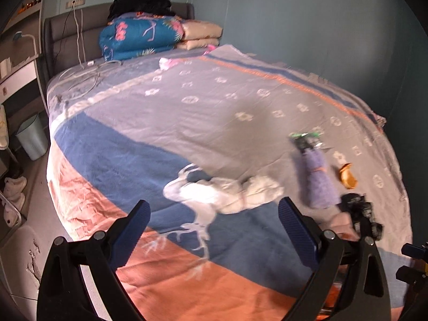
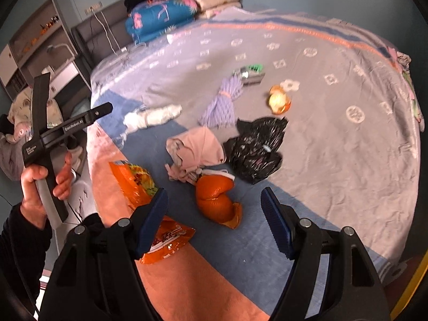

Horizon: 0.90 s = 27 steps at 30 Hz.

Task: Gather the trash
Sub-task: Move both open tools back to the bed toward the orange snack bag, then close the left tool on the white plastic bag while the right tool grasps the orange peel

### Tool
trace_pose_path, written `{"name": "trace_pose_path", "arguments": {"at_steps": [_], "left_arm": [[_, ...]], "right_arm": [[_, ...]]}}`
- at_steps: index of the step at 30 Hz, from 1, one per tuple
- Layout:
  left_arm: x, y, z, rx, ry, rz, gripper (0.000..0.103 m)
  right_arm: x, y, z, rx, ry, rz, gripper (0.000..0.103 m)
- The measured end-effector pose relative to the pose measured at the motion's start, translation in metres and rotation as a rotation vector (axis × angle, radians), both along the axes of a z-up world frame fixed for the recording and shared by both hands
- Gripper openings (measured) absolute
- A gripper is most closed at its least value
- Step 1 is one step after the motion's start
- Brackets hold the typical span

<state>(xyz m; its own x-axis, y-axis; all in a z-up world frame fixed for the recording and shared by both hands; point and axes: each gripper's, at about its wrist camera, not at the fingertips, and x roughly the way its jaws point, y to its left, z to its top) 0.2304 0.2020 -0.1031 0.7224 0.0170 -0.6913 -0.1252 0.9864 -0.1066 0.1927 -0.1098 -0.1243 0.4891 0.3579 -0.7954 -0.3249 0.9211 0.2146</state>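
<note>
Trash lies on the bed point(image 2: 334, 144). In the right wrist view I see an orange snack bag point(image 2: 141, 187), an orange plastic bag point(image 2: 216, 200), a black plastic bag point(image 2: 256, 147), a fruit peel point(image 2: 279, 101) and a green-topped can point(image 2: 248, 73). My right gripper point(image 2: 214, 222) is open and empty, just above the orange plastic bag. My left gripper point(image 1: 214, 230) is open and empty above the bed's near edge, short of white socks point(image 1: 240, 192). The left wrist view also shows the black bag point(image 1: 358, 208), the peel point(image 1: 347, 179) and the can point(image 1: 305, 139).
A purple rolled cloth point(image 2: 222, 101), pink garment point(image 2: 198, 147) and white socks point(image 2: 152, 116) lie among the trash. Folded quilts point(image 1: 144, 34) stack at the headboard, with cables point(image 1: 83, 80) nearby. A pale bin point(image 1: 32, 139) stands on the floor left of the bed.
</note>
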Motion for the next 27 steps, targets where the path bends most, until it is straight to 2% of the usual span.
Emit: {"name": "trace_pose_path", "arguments": {"at_steps": [5,13,17,21,25,27], "left_arm": [[0.013,0.021,-0.022,-0.032,0.034,0.026,0.093],[0.038,0.033,-0.045,-0.061,0.069,0.057,0.093],[0.053,0.024,-0.052,-0.066,0.088,0.032,0.093],[0.066,0.003,-0.058,-0.046,0.103,-0.032,0.092],[0.074,-0.018,-0.066,-0.008,0.124,-0.08,0.081],[0.076,-0.025,-0.068,-0.006,0.129,-0.108,0.072]], "right_arm": [[0.01,0.014,-0.016,-0.046,0.026,0.016,0.069],[0.022,0.021,-0.035,-0.072,0.073,0.009,0.068],[0.025,0.022,-0.041,-0.06,0.096,0.004,0.063],[0.025,0.026,-0.046,-0.069,0.104,0.019,0.06],[0.03,0.026,-0.052,-0.077,0.115,0.017,0.056],[0.032,0.027,-0.055,-0.078,0.122,0.011,0.055]]}}
